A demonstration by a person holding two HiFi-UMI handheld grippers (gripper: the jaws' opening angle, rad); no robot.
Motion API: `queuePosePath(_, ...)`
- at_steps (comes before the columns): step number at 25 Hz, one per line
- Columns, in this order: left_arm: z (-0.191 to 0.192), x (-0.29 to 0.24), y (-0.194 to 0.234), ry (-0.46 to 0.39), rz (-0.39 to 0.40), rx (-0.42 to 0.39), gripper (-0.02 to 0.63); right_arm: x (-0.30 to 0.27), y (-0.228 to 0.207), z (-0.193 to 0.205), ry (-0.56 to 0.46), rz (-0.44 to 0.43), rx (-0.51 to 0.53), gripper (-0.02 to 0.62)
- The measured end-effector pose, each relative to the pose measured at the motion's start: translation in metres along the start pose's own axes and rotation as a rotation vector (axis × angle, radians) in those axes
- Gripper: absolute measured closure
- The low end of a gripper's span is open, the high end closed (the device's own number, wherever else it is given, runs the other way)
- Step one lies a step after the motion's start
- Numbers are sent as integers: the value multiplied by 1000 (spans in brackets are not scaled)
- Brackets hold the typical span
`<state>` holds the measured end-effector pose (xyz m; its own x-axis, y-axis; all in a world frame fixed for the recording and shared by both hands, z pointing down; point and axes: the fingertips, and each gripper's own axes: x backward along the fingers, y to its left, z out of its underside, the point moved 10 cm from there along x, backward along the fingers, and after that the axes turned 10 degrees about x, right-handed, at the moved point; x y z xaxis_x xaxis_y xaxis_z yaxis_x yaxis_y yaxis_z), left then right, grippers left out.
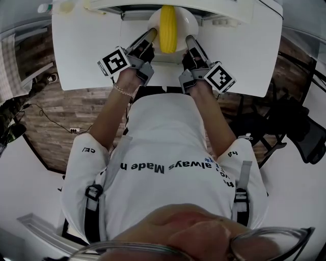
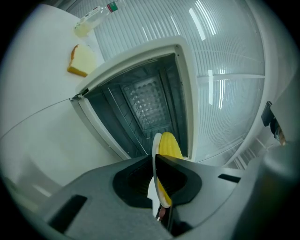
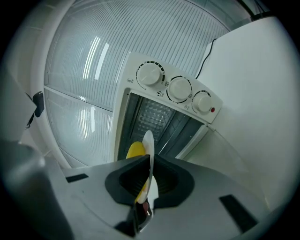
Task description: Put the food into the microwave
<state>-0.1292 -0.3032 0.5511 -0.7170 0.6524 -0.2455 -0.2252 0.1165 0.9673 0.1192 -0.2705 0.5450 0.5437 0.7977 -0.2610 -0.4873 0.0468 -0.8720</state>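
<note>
A yellow corn cob (image 1: 168,29) lies on a white plate (image 1: 189,23) held just in front of the open microwave (image 1: 204,6) at the table's far edge. My left gripper (image 1: 152,34) is shut on the plate's left rim and my right gripper (image 1: 189,40) is shut on its right rim. In the left gripper view the plate (image 2: 154,161) shows edge-on between the jaws with the corn (image 2: 169,146) beside it, and the microwave's dark cavity (image 2: 143,105) is ahead. In the right gripper view the plate (image 3: 149,154) and corn (image 3: 135,151) face the cavity (image 3: 154,119).
The white table (image 1: 86,51) carries a slice of bread (image 2: 83,61) and a small bottle (image 2: 96,16) to the microwave's left. Three dials (image 3: 178,89) run along the microwave's panel. The open door (image 2: 225,108) stands at the right of the cavity. Wooden floor (image 1: 71,112) lies below the table.
</note>
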Motion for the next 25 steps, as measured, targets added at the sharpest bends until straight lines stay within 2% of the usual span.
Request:
queuePosePath(5, -8, -11, 10, 4, -17, 2, 588, -13, -11, -2, 1, 12, -4, 572)
queuePosePath(10, -18, -26, 19, 7, -29, -6, 588, -27, -23, -10, 14, 23, 35, 572)
queuePosePath(25, -39, -55, 36, -7, -40, 15, 588, -57, -42, -15, -27, 40, -46, 572)
